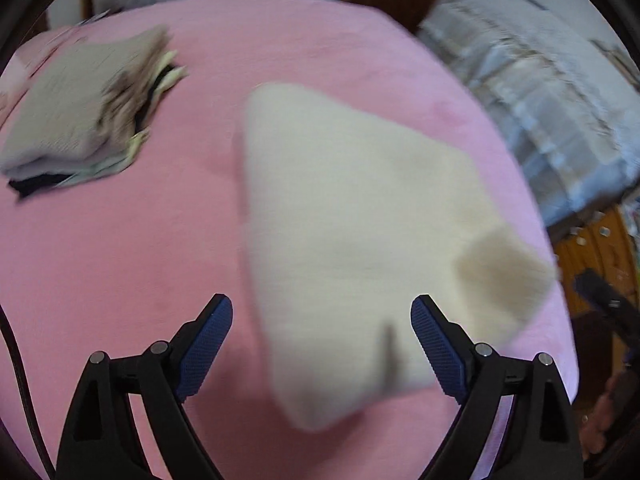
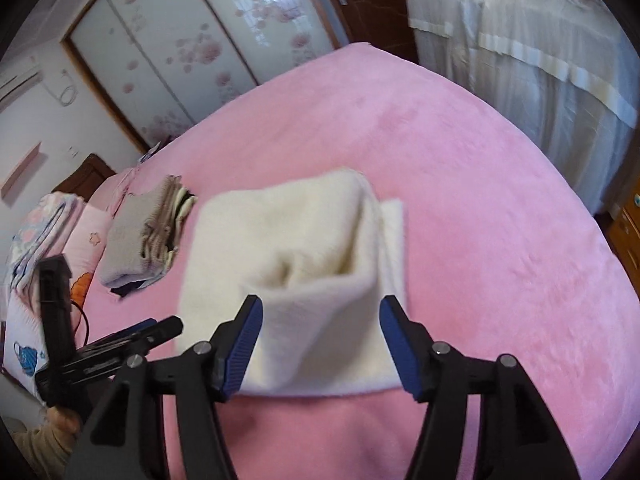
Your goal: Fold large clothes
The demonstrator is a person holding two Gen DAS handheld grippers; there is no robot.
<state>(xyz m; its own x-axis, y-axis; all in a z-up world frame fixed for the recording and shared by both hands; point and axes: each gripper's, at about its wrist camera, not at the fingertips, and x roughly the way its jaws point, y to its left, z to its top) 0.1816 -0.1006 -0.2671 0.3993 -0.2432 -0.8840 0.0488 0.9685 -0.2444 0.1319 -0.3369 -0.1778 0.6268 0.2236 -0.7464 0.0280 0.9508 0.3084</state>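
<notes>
Two grippers: both in view, each with black arms and blue ribbed pads.
Left gripper [image 1: 322, 344]: jaws spread wide, nothing clamped; neither pad presses on cloth.
Right gripper [image 2: 321, 344]: jaws apart, pads clear of the fabric that shows between them; whether the left pad brushes the cloth's edge cannot be told.
Task garment: a cream, fleecy folded garment [image 2: 296, 272] lies on the pink plush bed cover [image 2: 480, 208].
Garment from the right gripper: straight ahead and below its fingers, the near folded edge showing between the two pads, with a raised fold standing up at the middle and a flatter layer sticking out on the right.
Garment from the left gripper: the cream cloth [image 1: 352, 216] is ahead and reaches down between the pads towards the right one; its shape is motion-blurred, with a rolled corner at the lower right.
Finished pile: a stack of folded clothes with a beige knit on top and cream and dark layers beneath [image 1: 84, 116], ahead and far to the left of the left gripper, well apart from the cream garment.
Other gripper seen: the left gripper's black body [image 2: 100, 348] shows to the lower left of the right gripper, beside the garment.
Surroundings: a sliding wardrobe with frosted, flower-printed doors [image 2: 192, 48] beyond the bed.
</notes>
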